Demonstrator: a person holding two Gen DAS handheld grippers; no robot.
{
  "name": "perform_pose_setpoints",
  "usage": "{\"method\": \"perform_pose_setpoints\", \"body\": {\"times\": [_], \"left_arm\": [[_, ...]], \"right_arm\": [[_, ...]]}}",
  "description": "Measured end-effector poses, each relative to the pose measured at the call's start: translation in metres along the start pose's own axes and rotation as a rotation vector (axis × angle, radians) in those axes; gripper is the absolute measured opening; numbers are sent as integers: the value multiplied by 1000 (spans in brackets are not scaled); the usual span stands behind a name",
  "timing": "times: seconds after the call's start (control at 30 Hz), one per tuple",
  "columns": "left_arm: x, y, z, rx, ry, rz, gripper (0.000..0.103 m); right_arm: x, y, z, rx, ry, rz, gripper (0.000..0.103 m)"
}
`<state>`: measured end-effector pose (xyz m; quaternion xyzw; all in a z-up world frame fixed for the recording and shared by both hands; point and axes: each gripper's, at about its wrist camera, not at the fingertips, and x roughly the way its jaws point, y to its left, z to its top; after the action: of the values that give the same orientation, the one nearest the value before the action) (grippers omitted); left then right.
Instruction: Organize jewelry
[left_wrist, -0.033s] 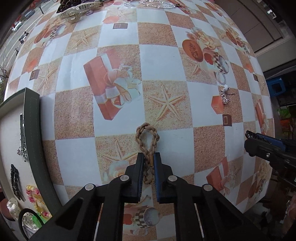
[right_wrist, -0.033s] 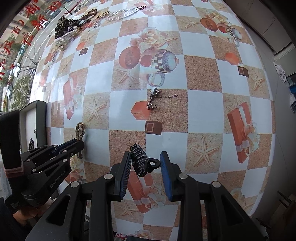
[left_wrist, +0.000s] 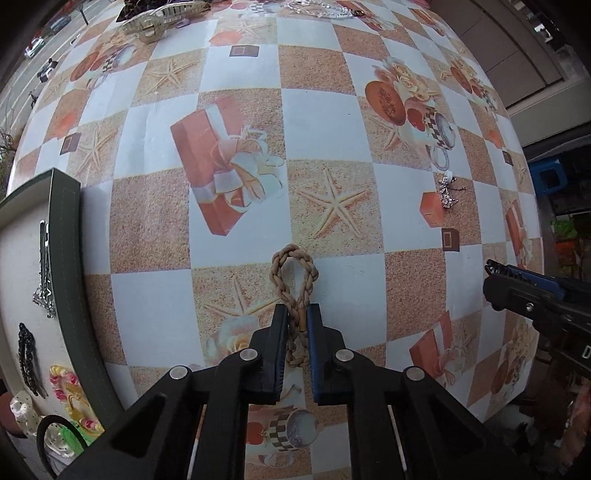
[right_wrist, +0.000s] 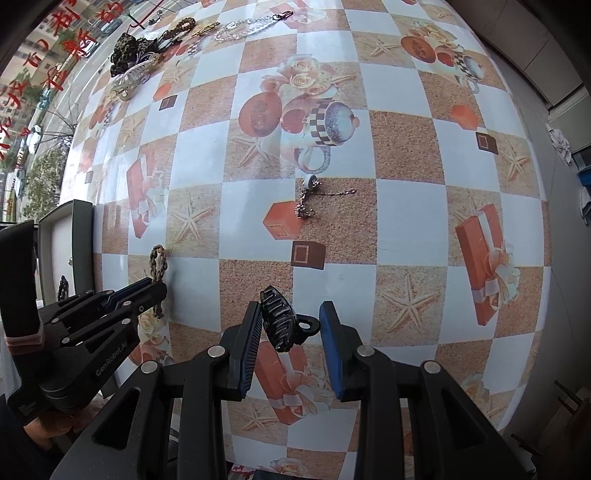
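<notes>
Braided cord bracelet sits between the fingers of the left gripper, the two pads closed onto its doubled strands; its free loop sticks out past the fingertips toward 12 o'clock and lies on the patterned tablecloth. In the right wrist view the same bracelet shows at 9 o'clock, pinched in the left gripper.

The right gripper stands partly open with a black claw hair clip between its fingers. The clip leans against the left finger, and its looped handle reaches toward the blue pad at 3 o'clock; whether that pad touches it I cannot tell.

A small silver chain with a pendant lies on the cloth at 12 o'clock from the right gripper, well apart. A tray with a dark rim, at 9 o'clock in the left wrist view, holds several clips and pins. More jewelry lies heaped at the far edge, around 11 o'clock.
</notes>
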<state>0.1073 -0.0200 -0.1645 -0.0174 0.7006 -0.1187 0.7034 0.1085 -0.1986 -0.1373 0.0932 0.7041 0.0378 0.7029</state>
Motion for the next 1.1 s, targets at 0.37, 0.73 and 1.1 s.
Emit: {"method": "perform_pose_setpoints", "body": {"times": [0.37, 0.73, 1.1], "left_arm": [[-21, 37, -19, -69, -32, -31, 13], [-60, 64, -31, -71, -118, 0, 13], [-90, 101, -46, -119, -189, 10, 13]], "right_arm": [[5, 25, -1, -42, 10, 16, 35], [0, 69, 4, -132, 0, 17, 35], [-7, 125, 12, -242, -16, 10, 35]]}}
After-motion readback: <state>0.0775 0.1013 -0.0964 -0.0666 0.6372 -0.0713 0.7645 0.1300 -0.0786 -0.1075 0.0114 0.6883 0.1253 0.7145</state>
